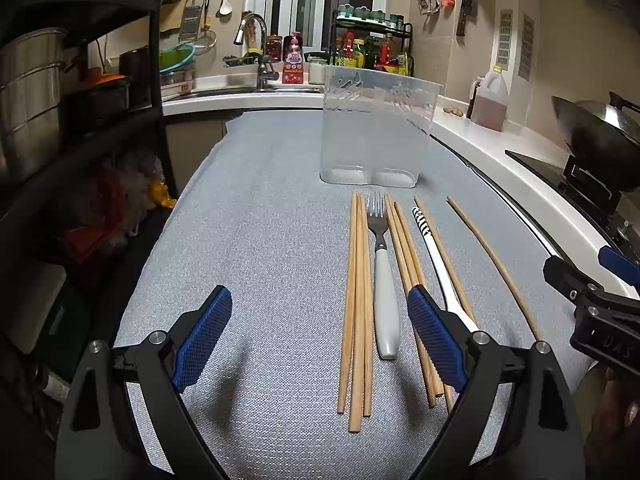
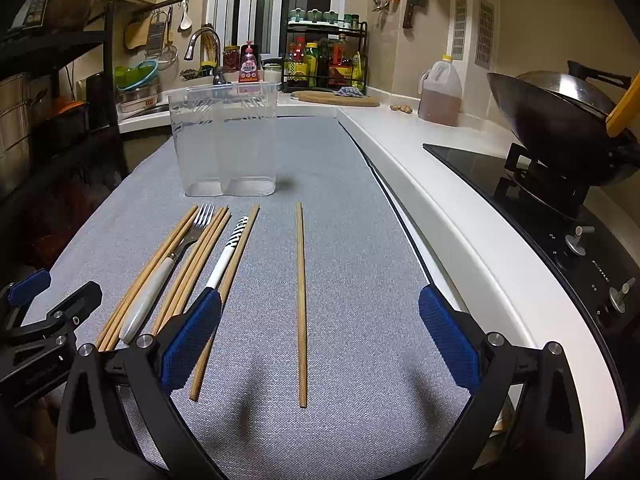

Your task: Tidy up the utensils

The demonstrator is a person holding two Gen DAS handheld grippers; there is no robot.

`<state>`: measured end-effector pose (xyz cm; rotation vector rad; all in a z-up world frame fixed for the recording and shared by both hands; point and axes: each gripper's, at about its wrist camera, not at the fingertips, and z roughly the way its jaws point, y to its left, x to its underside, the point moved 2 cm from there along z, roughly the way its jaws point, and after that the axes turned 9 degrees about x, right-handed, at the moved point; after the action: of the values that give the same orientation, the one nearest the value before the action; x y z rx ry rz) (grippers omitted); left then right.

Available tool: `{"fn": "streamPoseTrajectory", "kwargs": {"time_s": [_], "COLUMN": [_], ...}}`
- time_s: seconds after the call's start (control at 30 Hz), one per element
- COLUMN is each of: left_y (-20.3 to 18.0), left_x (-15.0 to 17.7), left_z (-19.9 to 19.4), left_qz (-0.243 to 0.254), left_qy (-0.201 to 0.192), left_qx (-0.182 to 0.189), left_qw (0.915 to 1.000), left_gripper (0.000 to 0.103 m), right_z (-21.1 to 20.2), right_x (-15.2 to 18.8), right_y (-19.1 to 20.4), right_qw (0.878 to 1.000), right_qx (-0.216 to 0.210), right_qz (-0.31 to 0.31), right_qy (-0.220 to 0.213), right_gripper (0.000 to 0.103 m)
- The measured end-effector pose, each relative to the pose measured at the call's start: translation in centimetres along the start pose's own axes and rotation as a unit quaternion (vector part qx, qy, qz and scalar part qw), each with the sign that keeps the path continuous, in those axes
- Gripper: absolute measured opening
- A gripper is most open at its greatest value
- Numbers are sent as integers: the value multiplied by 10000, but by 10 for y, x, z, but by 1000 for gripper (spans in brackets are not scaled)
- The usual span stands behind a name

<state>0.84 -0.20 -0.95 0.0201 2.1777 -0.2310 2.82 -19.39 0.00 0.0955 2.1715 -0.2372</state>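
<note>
A clear plastic utensil holder (image 1: 374,128) (image 2: 225,140) stands upright and empty on the grey mat. In front of it lie several wooden chopsticks (image 1: 357,300) (image 2: 208,256), a fork with a white handle (image 1: 385,280) (image 2: 160,280) and a white utensil with a black striped end (image 1: 430,248) (image 2: 230,252). One chopstick (image 1: 494,268) (image 2: 301,300) lies apart to the right. My left gripper (image 1: 320,308) is open above the mat near the chopsticks' near ends. My right gripper (image 2: 320,312) is open, its fingers either side of the lone chopstick.
The grey mat (image 1: 260,240) (image 2: 360,240) covers the table. A white counter (image 2: 440,184) runs along the right with a stove and a wok (image 2: 560,120), an oil jug (image 2: 440,92) and a spice rack (image 2: 326,56). A sink (image 1: 256,48) is behind; black shelves (image 1: 80,80) stand left.
</note>
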Motion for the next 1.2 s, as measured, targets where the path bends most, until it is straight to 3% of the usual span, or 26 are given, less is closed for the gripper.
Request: {"fn": "streamPoseTrajectory", "kwargs": {"time_s": [0.53,1.2], "left_y": [-3,-4], "left_x": [0,1], "left_z": [-3,-3], "left_qz": [46,80], "left_qy": [-43,-33], "left_qx": [26,72], "left_qw": [10000,9999], "left_gripper": [87,87], "right_z": [2,-3], "right_x": [5,6], "right_y": [4,5], "right_qw": [9999,9998], "right_qx": [-102,94], "right_qz": [27,16], "right_qy": [88,-160], "right_gripper": [97,97]}}
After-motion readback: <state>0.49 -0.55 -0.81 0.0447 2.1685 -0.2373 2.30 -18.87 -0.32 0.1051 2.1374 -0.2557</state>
